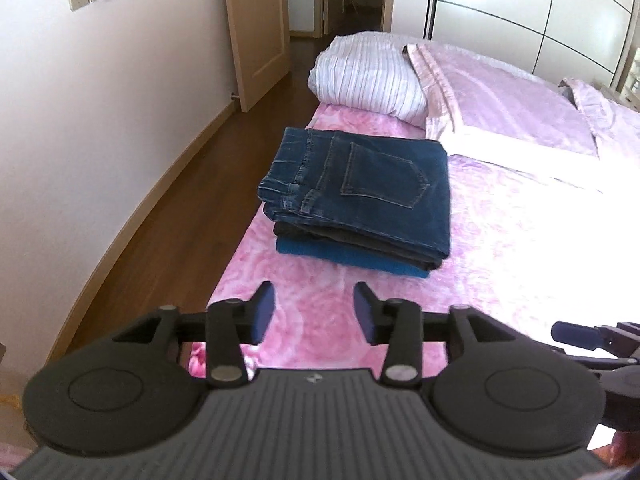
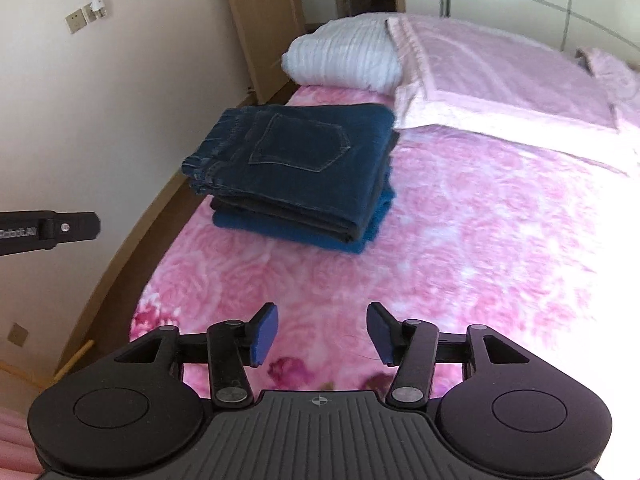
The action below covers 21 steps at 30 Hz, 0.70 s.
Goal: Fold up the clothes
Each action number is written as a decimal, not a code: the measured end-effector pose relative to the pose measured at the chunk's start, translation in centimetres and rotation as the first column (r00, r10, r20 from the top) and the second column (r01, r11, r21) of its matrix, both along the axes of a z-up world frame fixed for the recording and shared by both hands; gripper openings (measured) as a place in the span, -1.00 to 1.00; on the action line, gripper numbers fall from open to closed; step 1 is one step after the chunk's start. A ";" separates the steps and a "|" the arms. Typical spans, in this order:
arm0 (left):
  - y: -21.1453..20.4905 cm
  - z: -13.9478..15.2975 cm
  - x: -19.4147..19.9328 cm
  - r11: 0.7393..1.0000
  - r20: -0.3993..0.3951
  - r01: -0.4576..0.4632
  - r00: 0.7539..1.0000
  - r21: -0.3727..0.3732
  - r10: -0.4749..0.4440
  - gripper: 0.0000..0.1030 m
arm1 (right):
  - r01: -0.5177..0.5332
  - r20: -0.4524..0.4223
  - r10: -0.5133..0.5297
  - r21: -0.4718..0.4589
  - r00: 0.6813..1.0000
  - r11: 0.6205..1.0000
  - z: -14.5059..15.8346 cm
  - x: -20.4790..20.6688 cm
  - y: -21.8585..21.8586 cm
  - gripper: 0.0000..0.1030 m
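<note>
A stack of folded clothes sits on the pink floral bed near its left edge. Dark blue jeans lie on top with the back pocket up, over a dark garment and a teal one. The right wrist view has the same jeans and teal layer. My left gripper is open and empty, hovering short of the stack. My right gripper is open and empty too, further back over the bedspread. Part of the left gripper juts in from the left edge of the right wrist view.
A rolled striped white quilt and a pink pillow lie beyond the stack. Wooden floor and a white wall run along the bed's left side, with an open door at the far end. A wardrobe stands at the back right.
</note>
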<state>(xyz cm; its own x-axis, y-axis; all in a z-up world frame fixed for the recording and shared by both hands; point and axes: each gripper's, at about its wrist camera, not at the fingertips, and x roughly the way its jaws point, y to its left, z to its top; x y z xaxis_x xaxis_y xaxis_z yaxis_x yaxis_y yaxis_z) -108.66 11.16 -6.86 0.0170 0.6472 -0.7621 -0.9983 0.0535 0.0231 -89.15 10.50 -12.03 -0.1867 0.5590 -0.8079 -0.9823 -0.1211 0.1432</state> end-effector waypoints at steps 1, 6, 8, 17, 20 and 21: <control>-0.9 0.3 0.2 1.000 -0.004 0.003 1.000 0.013 -0.003 -0.03 | 0.011 0.015 -0.011 0.011 1.000 1.000 0.3 0.0 -1.0 0.13; -5.0 1.1 1.0 0.999 -0.024 0.004 1.000 0.048 -0.003 0.14 | 0.048 0.042 -0.051 0.066 0.998 0.997 0.9 0.3 -5.2 0.20; -6.3 1.3 1.1 0.998 -0.041 -0.001 0.999 0.059 0.003 0.27 | 0.066 0.038 -0.069 0.082 0.997 0.994 1.3 0.3 -6.4 0.20; -9.8 2.1 0.0 0.996 -0.035 0.013 0.999 0.088 -0.010 0.41 | 0.094 0.033 -0.097 0.076 0.995 0.993 2.3 -1.3 -9.3 0.21; -9.5 1.8 -0.6 0.996 -0.041 0.023 0.999 0.083 -0.020 0.41 | 0.100 0.029 -0.102 0.062 0.994 0.993 2.4 -2.0 -9.8 0.20; -9.4 1.6 -0.8 0.996 -0.043 0.029 0.999 0.080 -0.025 0.41 | 0.102 0.027 -0.104 0.057 0.994 0.993 2.4 -2.2 -10.0 0.20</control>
<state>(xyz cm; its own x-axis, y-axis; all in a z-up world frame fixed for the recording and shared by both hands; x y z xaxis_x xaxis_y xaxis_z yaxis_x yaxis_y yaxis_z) -109.50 1.80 -5.25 0.0049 0.7062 -0.7080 -0.9946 0.0769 0.0698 -91.32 0.47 -9.63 -0.1018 0.6184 -0.7793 -0.9937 -0.0262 0.1090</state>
